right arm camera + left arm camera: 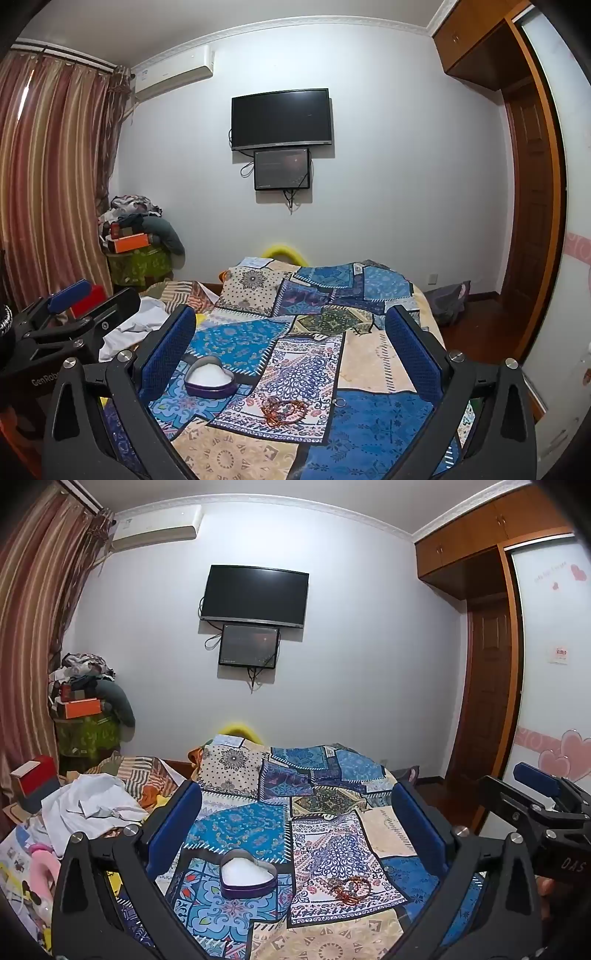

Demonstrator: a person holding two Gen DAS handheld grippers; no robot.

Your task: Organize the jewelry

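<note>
A purple heart-shaped box (248, 875) (209, 380) with a white lining sits open on the patchwork bedspread (325, 834) (369, 413). To its right lies a tangle of reddish-brown bead bracelets (351, 886) (285, 409). A small metal ring (339, 402) rests further right. My left gripper (295, 819) is open above the spread, nothing between its blue pads. My right gripper (291, 343) is open too and empty. Each gripper shows at the other view's edge: the right gripper (543, 797) and the left gripper (70, 306).
Crumpled white cloth (92, 805) and clutter lie on the bed's left side. A red box (35, 779) stands at far left. Piled clothes and boxes (85, 698) fill the corner. A wardrobe and door (491, 701) are on the right; screens (255, 594) hang on the wall.
</note>
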